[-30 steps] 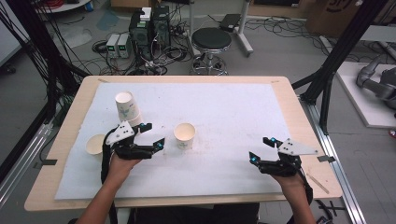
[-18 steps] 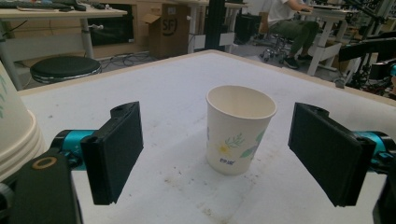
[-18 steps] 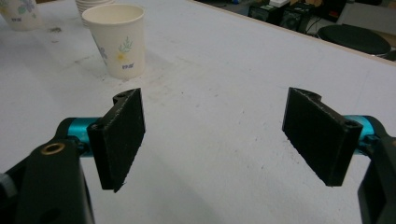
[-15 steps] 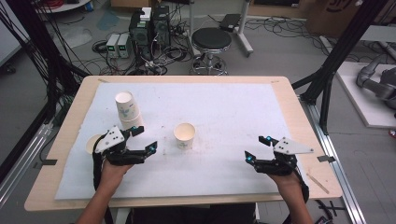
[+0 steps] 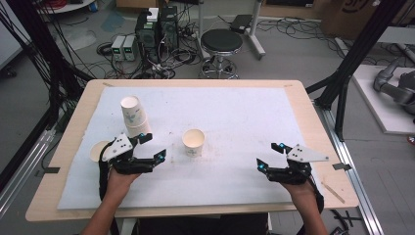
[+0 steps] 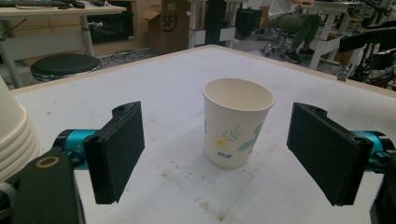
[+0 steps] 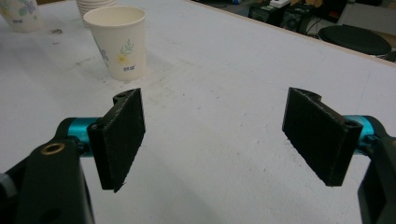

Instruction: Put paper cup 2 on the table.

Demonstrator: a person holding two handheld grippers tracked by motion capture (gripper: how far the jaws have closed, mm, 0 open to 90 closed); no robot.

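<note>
White paper cup with a leaf print (image 6: 237,122) stands upright mid-worktop (image 5: 254,112), ahead of my left claw (image 5: 151,147), which has drawn back leftward, wide but narrowing, gripping nothing; right claw (image 5: 269,155) waits wide.

A black round stool (image 5: 221,41) stands on the floor behind the table (image 5: 303,98), computer boxes (image 5: 156,27) and tangled cables (image 5: 110,46) beside it, a cardboard box (image 5: 352,14) farther right.

Wooden table (image 5: 313,122), white mat (image 5: 244,117), paper cups (image 5: 194,142)
</note>
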